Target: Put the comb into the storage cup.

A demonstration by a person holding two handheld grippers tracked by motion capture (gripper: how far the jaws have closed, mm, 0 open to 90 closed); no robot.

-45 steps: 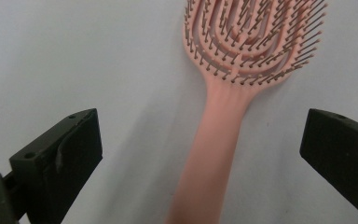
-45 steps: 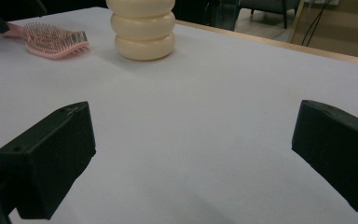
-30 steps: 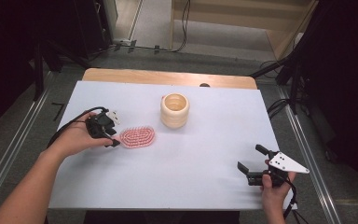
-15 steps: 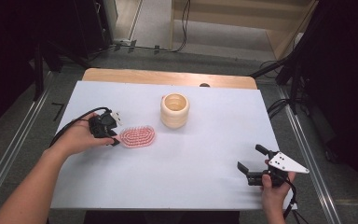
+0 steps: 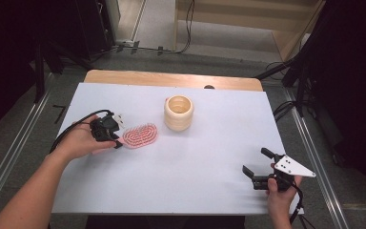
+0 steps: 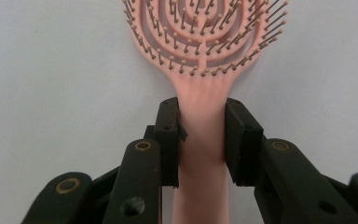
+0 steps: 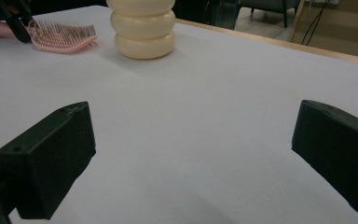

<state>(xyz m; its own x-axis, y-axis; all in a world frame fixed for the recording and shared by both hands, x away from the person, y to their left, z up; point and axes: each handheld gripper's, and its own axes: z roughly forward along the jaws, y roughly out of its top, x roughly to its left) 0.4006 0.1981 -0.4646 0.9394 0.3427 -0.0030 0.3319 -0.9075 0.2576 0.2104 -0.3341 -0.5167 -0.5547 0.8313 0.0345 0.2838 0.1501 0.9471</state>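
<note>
We see the left tool point(image 6: 200, 135) just closing onto the pink hairbrush point(image 6: 201, 116) handle (bristles up); right tool point(image 7: 193, 158) wide open, empty.

A fixed overhead camera looks forward and down across the whole table point(image 5: 181, 162). The left gripper's camera sits tight over the pink brush point(image 6: 205, 70); the right gripper's camera skims low across the table, sharing the brush and the cream holder point(image 7: 143, 28) with the high view.

Pink hairbrush point(image 6: 205, 42) with tan-tipped bristles, cream ribbed cup point(image 5: 178, 112), white table point(image 5: 209, 157), seemingly black jaws
</note>
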